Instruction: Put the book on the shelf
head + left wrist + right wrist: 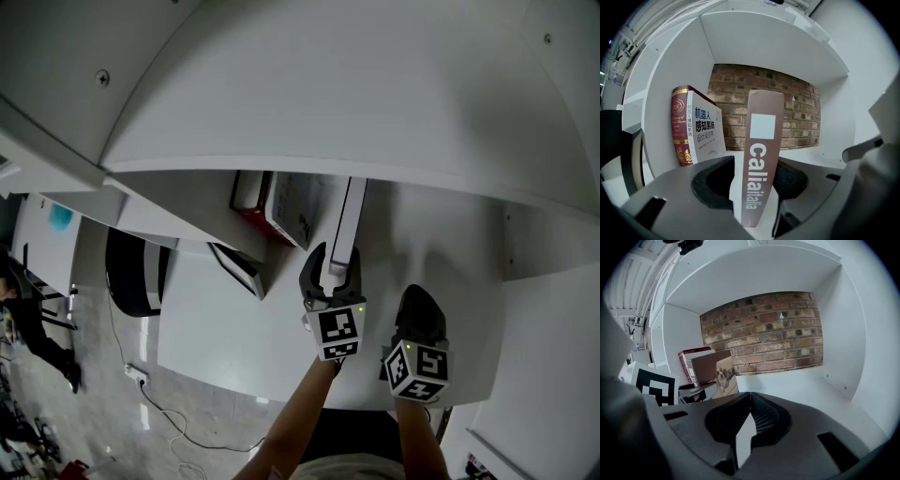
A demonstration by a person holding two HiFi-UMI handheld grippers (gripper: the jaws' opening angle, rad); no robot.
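Note:
A thin brown book point(759, 154) with white lettering on its spine stands upright on the white shelf point(811, 154), leaning slightly left. My left gripper point(757, 163) is open around its lower spine: a gap shows at the left jaw, and the right pad is close to the cover. From the head view the book point(347, 217) rises ahead of the left gripper point(330, 272). My right gripper point(419, 309) hangs just to the right, shut and empty, with its tips point(750, 394) meeting. The right gripper view shows the book's cover point(723, 375) with a dog picture.
A dark red book point(679, 126) and a white book point(705, 126) lean against the shelf's left wall. A brick wall point(764, 333) backs the compartment, whose right part is bare board point(811, 385). A black chair point(131, 272) and a floor cable point(159, 403) lie lower left.

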